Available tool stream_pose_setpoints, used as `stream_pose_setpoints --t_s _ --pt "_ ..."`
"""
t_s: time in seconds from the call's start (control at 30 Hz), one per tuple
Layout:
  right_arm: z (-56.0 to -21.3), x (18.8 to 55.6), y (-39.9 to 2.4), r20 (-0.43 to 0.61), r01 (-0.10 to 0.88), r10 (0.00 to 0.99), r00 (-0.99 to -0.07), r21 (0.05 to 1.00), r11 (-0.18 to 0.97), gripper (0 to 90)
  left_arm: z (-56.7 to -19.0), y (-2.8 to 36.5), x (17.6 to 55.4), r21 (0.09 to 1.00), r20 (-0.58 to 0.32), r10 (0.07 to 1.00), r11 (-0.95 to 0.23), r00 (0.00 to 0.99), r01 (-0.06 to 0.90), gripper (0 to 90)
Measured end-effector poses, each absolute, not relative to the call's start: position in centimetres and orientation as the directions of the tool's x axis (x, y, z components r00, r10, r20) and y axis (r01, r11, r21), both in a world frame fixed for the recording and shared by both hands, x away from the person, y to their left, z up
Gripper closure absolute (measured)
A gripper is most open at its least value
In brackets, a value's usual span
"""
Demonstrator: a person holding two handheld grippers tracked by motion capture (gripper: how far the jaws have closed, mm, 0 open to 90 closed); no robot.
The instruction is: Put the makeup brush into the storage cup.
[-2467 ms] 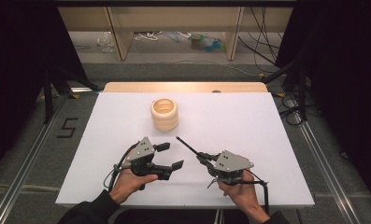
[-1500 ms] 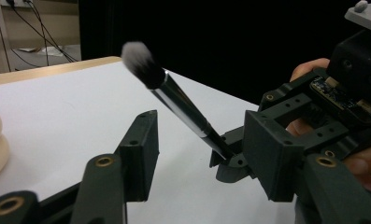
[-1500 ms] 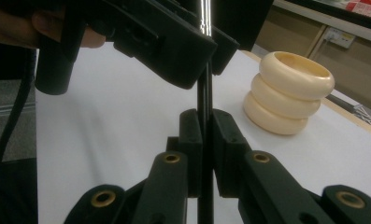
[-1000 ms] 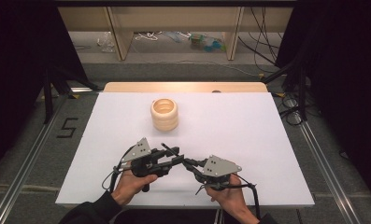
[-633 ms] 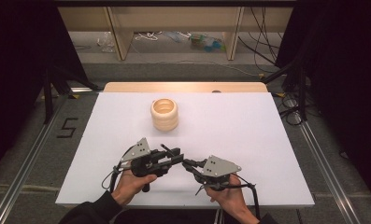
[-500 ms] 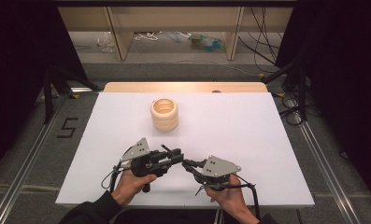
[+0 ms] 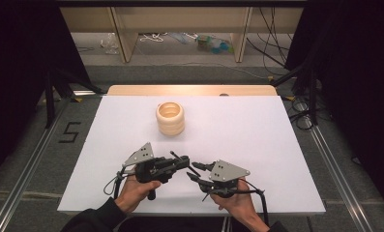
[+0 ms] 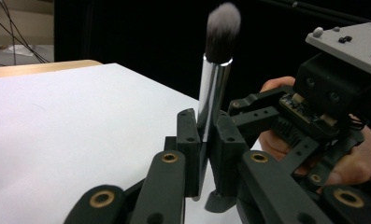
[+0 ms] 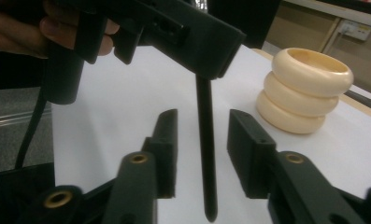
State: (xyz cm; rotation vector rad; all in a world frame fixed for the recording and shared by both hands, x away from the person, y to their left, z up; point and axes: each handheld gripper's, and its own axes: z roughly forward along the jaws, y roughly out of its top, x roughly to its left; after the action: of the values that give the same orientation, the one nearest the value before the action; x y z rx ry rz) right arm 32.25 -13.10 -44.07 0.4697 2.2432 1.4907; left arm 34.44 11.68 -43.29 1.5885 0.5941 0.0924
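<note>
A: Left gripper (image 7: 182, 164), what's it doing?

B: It's clamping the makeup brush (image 8: 210, 100) on the silver ferrule. The jaws have just been closing and are now pressing on it from both sides. In the left gripper view the brush is standing upright between the pads, grey bristle tip on top.

A: Right gripper (image 7: 195, 172)?

B: Its jaws have just been opening. They're standing apart, a moderate gap, and the black brush handle is hanging between them without touching either pad, seen in the right gripper view. So it's not gripping anything.

A: Where's the brush on the table (image 7: 257, 125)?

B: It's being held off the white surface near the front edge, between the two grippers, which are facing each other tip to tip. Both hands are gripping from below in the high view.

A: Anything else?

B: A cream ring-stack holder (image 7: 170, 118) is sitting farther back near the middle of the table, well apart from the grippers. It's looking like three stacked rings, open on top.
</note>
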Motion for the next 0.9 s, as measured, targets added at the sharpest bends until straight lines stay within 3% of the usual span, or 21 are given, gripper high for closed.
stream_pose_setpoints --t_s 0.43,0.9 --pt "-44.1 33.4 -14.9 -0.067 0.198 0.593 -0.802 0.908 0.369 34.5 -43.3 12.8 35.1 0.956 -0.244 0.519 -0.015 0.819 0.294 83.1" --pt "-44.2 35.0 -17.7 -0.020 0.278 0.673 -0.740 0.901 0.332 29.2 -43.3 13.6 35.5 0.953 -0.240 0.576 -0.012 0.782 0.302 83.1"
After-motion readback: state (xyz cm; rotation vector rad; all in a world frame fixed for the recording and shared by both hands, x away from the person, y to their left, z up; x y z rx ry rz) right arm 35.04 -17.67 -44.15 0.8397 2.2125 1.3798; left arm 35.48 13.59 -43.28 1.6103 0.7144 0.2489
